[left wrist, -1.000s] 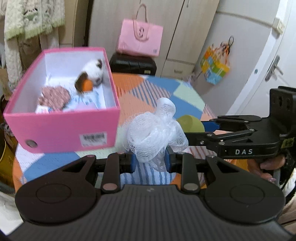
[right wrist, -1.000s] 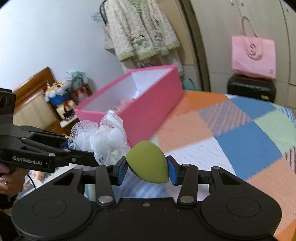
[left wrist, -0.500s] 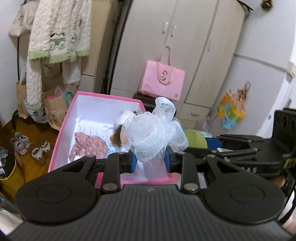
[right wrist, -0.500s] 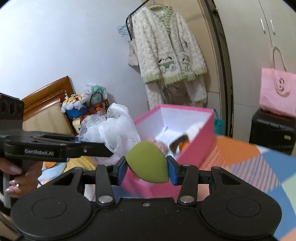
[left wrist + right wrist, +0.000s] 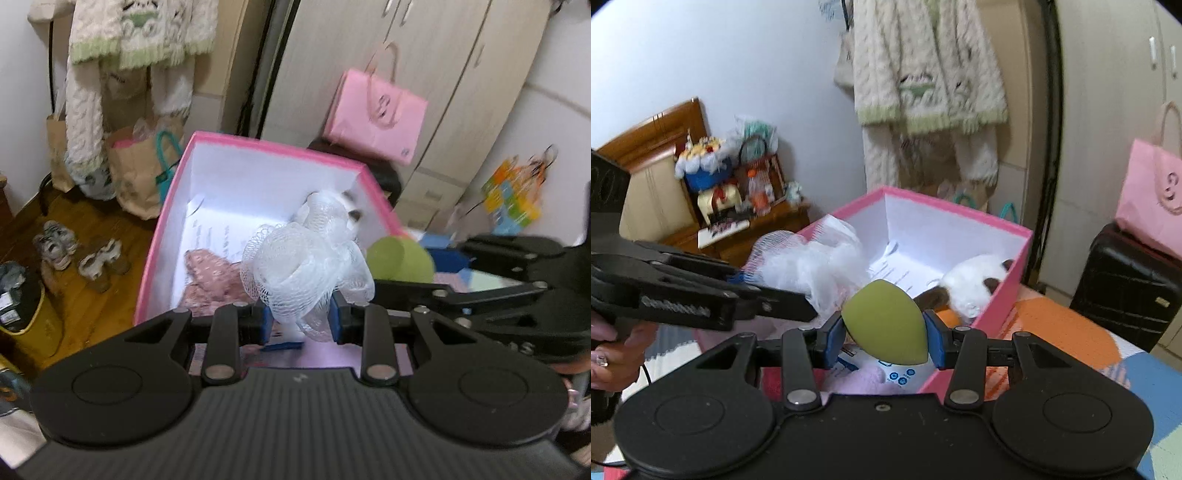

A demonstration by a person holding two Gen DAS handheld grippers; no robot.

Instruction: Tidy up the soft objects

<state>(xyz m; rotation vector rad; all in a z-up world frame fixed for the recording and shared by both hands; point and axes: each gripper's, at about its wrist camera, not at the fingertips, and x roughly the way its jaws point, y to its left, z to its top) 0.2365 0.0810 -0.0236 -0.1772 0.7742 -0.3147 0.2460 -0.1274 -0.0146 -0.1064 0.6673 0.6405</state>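
My left gripper [image 5: 300, 322] is shut on a white mesh bath pouf [image 5: 306, 266], held above the open pink box [image 5: 258, 146]. The pouf [image 5: 809, 266] also shows in the right wrist view, left of centre, over the box. My right gripper [image 5: 884, 336] is shut on an olive-green egg-shaped sponge [image 5: 884, 325], over the near end of the pink box [image 5: 1008, 291]. That sponge [image 5: 400, 260] sits just right of the pouf. Inside the box lie a white and brown plush toy [image 5: 971, 282], a pinkish-brown knitted piece [image 5: 214, 275] and a lilac cloth [image 5: 864, 380].
The box stands on a table with a colourful patchwork cloth [image 5: 1067, 332]. Behind are a black case [image 5: 1126, 280], a pink bag [image 5: 376, 114], wardrobe doors, a hanging cream cardigan [image 5: 923, 74], paper bags and shoes [image 5: 77, 254] on the wooden floor. A hand [image 5: 613, 354] holds the left gripper.
Both grippers have travelled toward the pink box and now hang over its opening, each still holding its object. The box fills more of both views.
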